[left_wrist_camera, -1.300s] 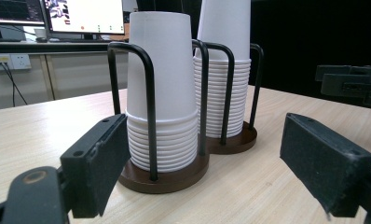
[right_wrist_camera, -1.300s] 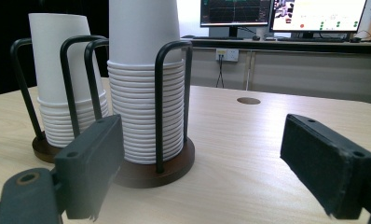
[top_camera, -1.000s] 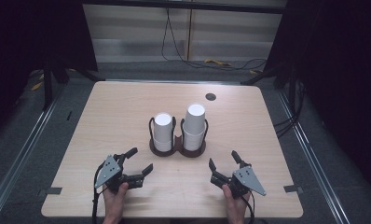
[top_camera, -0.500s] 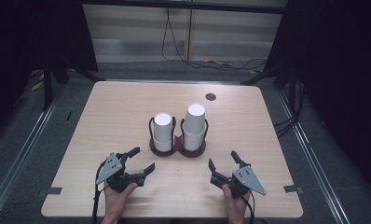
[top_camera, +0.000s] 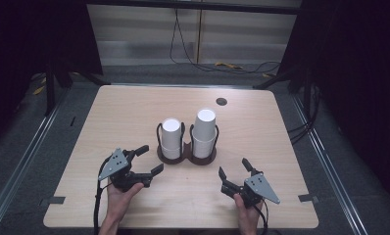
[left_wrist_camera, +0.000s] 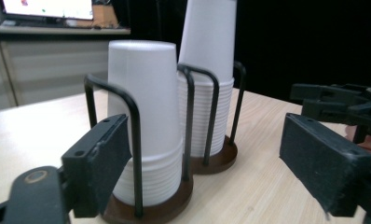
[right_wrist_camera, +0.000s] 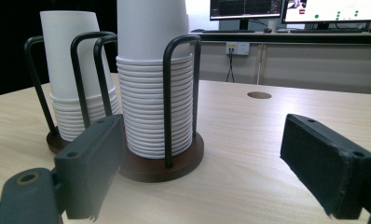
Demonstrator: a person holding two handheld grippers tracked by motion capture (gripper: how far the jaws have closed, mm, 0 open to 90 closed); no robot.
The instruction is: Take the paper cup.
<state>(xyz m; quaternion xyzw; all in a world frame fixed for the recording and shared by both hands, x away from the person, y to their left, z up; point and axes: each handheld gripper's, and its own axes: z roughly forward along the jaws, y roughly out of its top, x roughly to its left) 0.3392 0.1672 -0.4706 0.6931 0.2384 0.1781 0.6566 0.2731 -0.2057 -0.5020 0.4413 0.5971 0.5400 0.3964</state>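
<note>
the left gripper (top_camera: pixel 145 159) has crept a touch forward over the last second, jaws wide apart and empty, now near the shorter cup stack (top_camera: pixel 171 138) in its wire holder (top_camera: pixel 172 155) at mid-table. the taller cup stack (top_camera: pixel 204 132) stands just beside it, untouched. the right gripper (top_camera: pixel 233 170) has barely moved, jaws also spread and empty. judging by this, the reach for the cups is only starting.

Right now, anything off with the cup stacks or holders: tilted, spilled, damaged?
Nothing stands out. Both cup stacks, shorter left stack and taller right stack, sit upright in their wire holders mid-table. No loose cups or spills. Left gripper and right gripper are open, clear of them.
</note>
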